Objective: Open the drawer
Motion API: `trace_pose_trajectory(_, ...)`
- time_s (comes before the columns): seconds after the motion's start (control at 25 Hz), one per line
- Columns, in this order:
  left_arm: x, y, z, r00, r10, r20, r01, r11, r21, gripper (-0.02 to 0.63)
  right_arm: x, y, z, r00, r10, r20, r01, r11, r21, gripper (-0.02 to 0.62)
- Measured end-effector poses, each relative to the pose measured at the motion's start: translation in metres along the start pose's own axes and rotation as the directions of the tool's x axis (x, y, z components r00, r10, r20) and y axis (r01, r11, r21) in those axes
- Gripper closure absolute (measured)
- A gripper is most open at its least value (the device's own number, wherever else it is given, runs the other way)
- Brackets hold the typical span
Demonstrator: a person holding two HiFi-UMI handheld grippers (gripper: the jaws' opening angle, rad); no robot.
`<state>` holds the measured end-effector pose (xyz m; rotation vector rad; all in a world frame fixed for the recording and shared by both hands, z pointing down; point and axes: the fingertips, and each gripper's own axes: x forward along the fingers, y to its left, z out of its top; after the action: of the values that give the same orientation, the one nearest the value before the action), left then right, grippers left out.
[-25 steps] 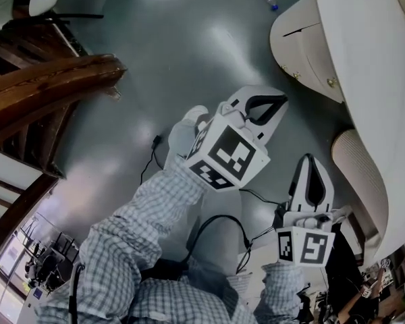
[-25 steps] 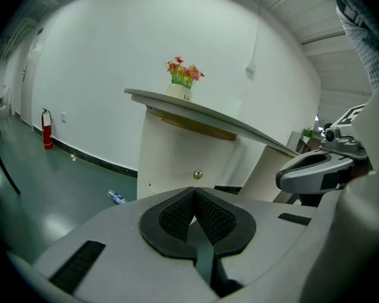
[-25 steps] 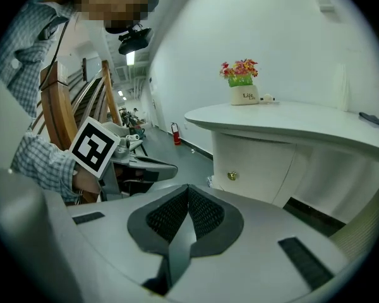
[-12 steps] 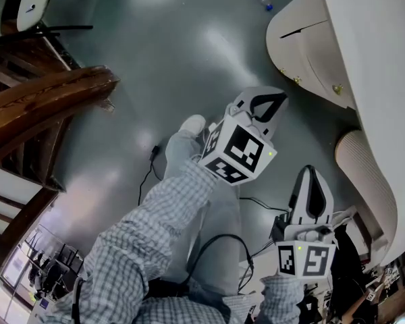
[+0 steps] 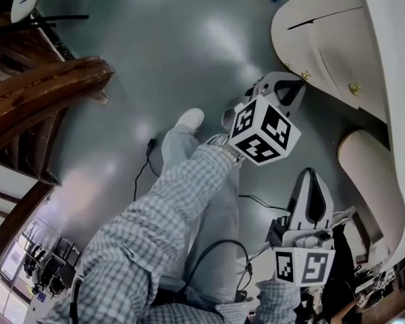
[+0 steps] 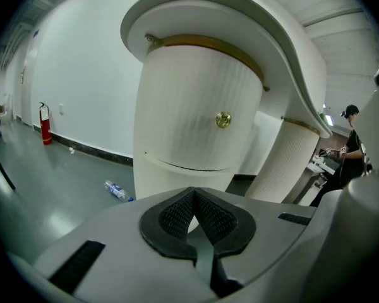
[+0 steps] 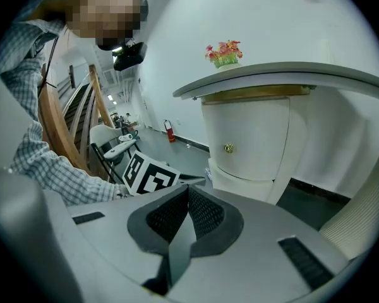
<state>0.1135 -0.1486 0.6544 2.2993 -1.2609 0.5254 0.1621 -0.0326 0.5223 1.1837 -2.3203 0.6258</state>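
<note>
Left gripper view: left gripper (image 6: 194, 193) jaws together, empty; drawer (image 6: 189, 141) dead ahead, brass knob (image 6: 223, 120) above tips, apart. Right gripper (image 7: 188, 193) pinched together too.

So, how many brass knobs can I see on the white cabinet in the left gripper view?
1. The brass knob sits on the white cabinet, in the middle of its curved upper front. Another may be hidden lower down behind the left tongs.

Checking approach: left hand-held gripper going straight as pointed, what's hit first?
Likely the curved cream drawer front, just below and left of its brass knob, not the knob itself. The shut left hand-held gripper has nothing nearer in line; depth is unclear.
</note>
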Motion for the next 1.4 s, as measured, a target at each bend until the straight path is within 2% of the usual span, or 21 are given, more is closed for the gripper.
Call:
trace_pose_trajectory(0.24,0.025,0.0,-0.026,0.999,0.002,-0.033,-0.003,1.0,-0.028,0.601,0.003,-0.01,-0.01,1.0,-0.009,0.007,0.009,1.0,0.016,0.586)
trace_pose_trajectory(0.6,0.057,0.0,-0.057,0.994,0.017,-0.104,-0.014,0.999,0.033,0.601,0.01,-0.018,-0.031,1.0,-0.02,0.007,0.02,0.998,0.058,0.586)
trace_pose_trajectory(0.88,0.074,-0.007,-0.065,0.993,-0.012,-0.113,0.02,0.998,0.067,0.597,0.01,-0.021,-0.036,0.999,-0.045,0.016,0.043,0.995,0.092,0.586)
trace_pose_trajectory(1.2,0.103,-0.022,-0.071,0.992,-0.015,-0.122,0.031,0.991,0.129,0.48,0.007,-0.041,-0.04,0.997,-0.074,0.02,0.072,0.991,0.109,0.586)
trace_pose_trajectory(1.4,0.115,-0.015,-0.073,0.989,0.009,-0.146,0.011,0.991,0.135,0.44,0.003,-0.047,-0.043,0.998,-0.069,0.009,0.068,0.991,0.115,0.586)
